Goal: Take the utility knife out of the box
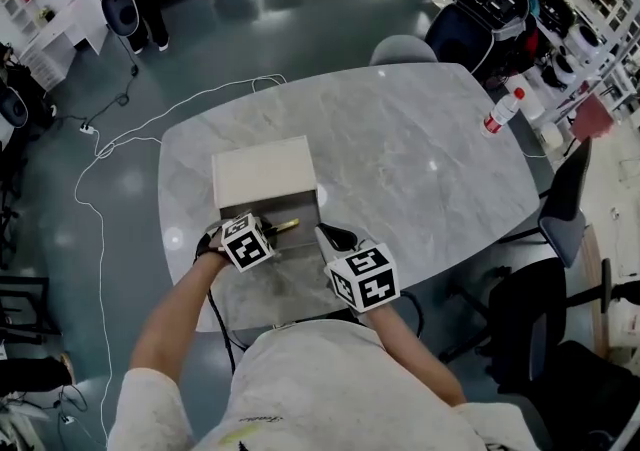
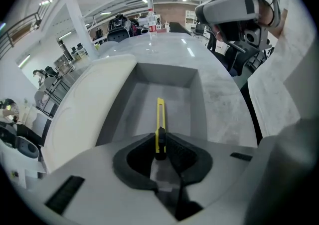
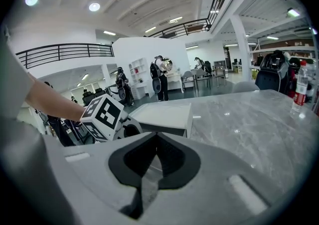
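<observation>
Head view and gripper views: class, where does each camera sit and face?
Head view: on the head, facing steeply down at the table, box, left gripper and right gripper; both forearms show.
Left gripper view: on the left gripper, facing into the box, fingers shut on the utility knife; shirt shows.
Right gripper view: on the right gripper, facing across the table; left forearm shows.
Shared: the box.

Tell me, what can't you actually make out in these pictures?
- Yellow utility knife: in the left gripper view, its near end is hidden inside the shut left gripper, so I can't tell whether the blade is out or in.
- Grey drawer of the beige box: in the head view, its inside is largely covered by that gripper.
- Red-capped clear bottle: in the head view, the label is too small to read.
</observation>
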Demonstrator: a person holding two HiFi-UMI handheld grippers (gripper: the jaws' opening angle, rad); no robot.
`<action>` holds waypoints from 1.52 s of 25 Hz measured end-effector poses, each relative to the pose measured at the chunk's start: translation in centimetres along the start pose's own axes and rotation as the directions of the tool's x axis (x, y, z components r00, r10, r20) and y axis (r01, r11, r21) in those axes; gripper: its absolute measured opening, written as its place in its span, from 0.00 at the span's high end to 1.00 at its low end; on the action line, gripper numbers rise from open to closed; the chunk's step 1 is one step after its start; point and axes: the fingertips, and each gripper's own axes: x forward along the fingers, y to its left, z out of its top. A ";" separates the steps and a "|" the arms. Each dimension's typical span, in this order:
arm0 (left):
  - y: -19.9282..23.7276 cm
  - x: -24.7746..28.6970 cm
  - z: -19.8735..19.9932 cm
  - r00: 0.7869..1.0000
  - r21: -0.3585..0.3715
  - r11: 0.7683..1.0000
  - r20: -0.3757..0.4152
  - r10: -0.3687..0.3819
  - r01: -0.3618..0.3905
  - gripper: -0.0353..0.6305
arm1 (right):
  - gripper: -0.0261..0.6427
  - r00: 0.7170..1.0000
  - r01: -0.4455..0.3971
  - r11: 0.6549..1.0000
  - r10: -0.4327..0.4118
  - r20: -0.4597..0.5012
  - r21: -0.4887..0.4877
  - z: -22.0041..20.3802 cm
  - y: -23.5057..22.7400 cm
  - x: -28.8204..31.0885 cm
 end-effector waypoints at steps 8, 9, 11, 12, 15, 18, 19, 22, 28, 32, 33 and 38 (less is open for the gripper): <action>0.8 -3.4 1.4 0.990 -0.063 0.995 0.105 0.089 -0.083 0.85 | 0.95 0.999 -0.051 0.998 0.051 -0.002 -0.035 1.0 1.3 1.0; 0.9 -3.9 1.5 0.987 -0.078 0.993 0.123 0.103 -0.094 0.85 | 0.95 0.998 -0.058 0.997 0.058 -0.002 -0.043 1.3 1.3 1.2; 1.2 -4.8 1.6 0.979 -0.112 0.987 0.154 0.132 -0.116 0.85 | 0.95 0.997 -0.071 0.996 0.071 -0.001 -0.058 1.8 1.6 1.6; 1.4 -5.3 1.6 0.975 -0.131 0.983 0.168 0.147 -0.126 0.85 | 0.95 0.997 -0.077 0.995 0.077 0.000 -0.064 2.1 1.8 1.8; 1.9 -6.7 1.4 0.959 -0.195 0.969 0.208 0.195 -0.155 0.85 | 0.95 0.996 -0.090 0.993 0.091 0.009 -0.079 3.0 2.4 2.1; 2.5 -8.3 1.7 0.932 -0.284 0.941 0.255 0.258 -0.183 0.85 | 0.95 0.994 -0.104 0.990 0.106 0.024 -0.091 4.0 2.6 2.1; 2.7 -8.9 1.8 0.920 -0.317 0.929 0.272 0.283 -0.192 0.85 | 0.95 0.993 -0.107 0.990 0.110 0.030 -0.094 4.3 2.6 2.2; 3.7 -10.7 2.4 0.875 -0.410 0.887 0.324 0.360 -0.213 0.85 | 0.95 0.992 -0.115 0.988 0.120 0.045 -0.101 5.1 2.5 2.3; 4.8 -14.5 2.3 0.774 -0.594 0.779 0.392 0.497 -0.199 0.85 | 0.95 0.989 -0.117 0.988 0.126 0.083 -0.103 7.0 2.9 2.4; 5.2 -16.2 2.1 0.704 -0.694 0.701 0.416 0.575 -0.163 0.85 | 0.95 0.986 -0.113 0.988 0.124 0.109 -0.103 8.0 2.8 2.4; 5.2 -16.5 2.0 0.691 -0.711 0.686 0.418 0.590 -0.156 0.85 | 0.95 0.985 -0.114 0.988 0.126 0.115 -0.105 8.1 2.8 2.5; 4.9 -17.5 1.6 0.636 -0.774 0.620 0.415 0.651 -0.129 0.85 | 0.95 0.981 -0.127 0.985 0.142 0.136 -0.113 8.3 3.2 2.5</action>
